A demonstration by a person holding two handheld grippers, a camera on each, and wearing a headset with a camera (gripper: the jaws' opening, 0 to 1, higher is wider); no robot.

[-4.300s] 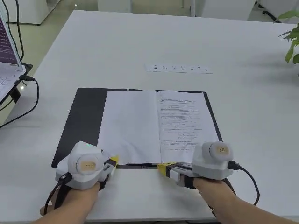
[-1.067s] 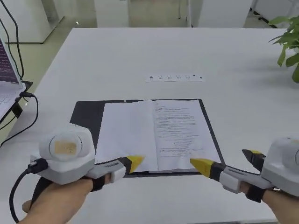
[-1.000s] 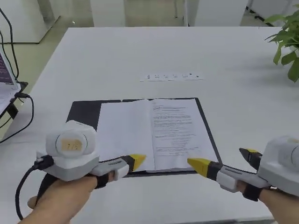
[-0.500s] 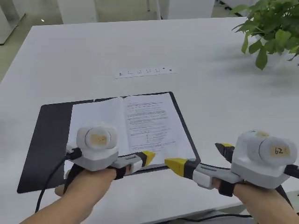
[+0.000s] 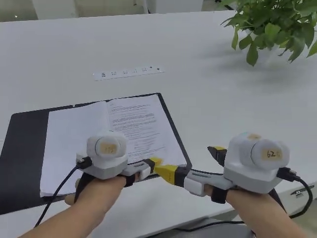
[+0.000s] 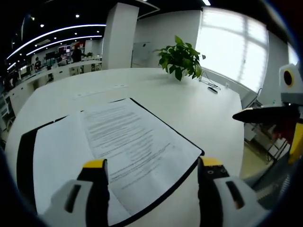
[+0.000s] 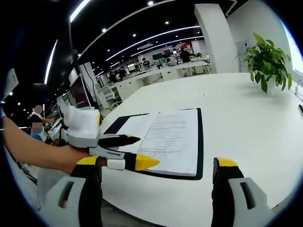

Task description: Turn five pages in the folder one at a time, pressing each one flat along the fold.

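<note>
Folder (image 5: 89,124): open flat on the table (image 5: 208,89) near its front edge, printed page on the right. Left gripper (image 5: 148,166) and right gripper (image 5: 190,161): jaws spread, empty. They have closed in on the near right corner within the last second, so a page turn looks imminent. Bare table to the right; plant (image 5: 267,25) well apart.
</note>
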